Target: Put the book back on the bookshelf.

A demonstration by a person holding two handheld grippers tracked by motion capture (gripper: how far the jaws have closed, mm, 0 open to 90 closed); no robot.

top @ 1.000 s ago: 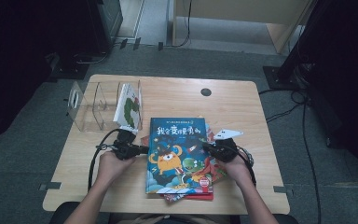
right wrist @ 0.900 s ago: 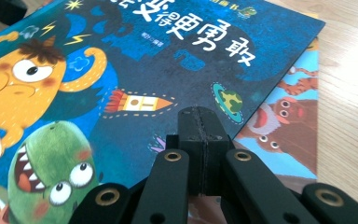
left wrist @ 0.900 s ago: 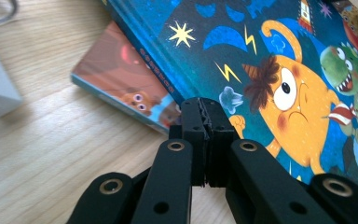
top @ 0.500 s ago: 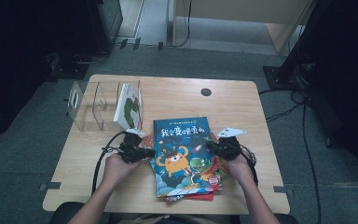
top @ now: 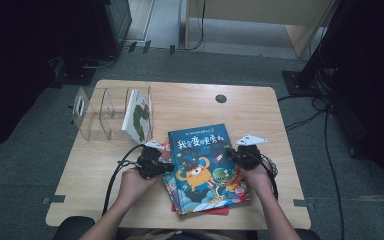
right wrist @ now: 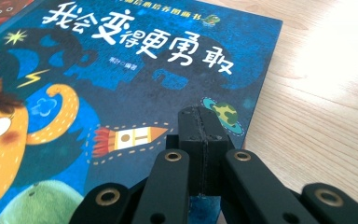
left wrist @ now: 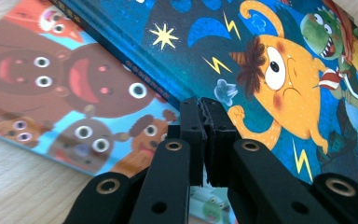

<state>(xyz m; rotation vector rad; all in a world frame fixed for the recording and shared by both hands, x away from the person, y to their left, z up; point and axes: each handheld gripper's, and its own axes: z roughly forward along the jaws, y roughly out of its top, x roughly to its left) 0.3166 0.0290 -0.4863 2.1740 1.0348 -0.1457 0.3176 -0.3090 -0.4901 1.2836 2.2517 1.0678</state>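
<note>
Left tool (left wrist: 201, 108): jaws closed together, tips at the blue book's (top: 205, 167) spine edge.
Right tool (right wrist: 205, 116): jaws closed, resting over the book's right edge.
Book: tops a stack on the bench (top: 190, 105).

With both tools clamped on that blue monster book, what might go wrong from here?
1. Each tool, left and right, seems to pinch only a thin edge of the blue book, so it may slip out when lifted.
2. The blue book lies on a skewed stack; pulling it may drag those books along.
3. The clear rack already holds a leaning book; sliding another in might knock it.
</note>
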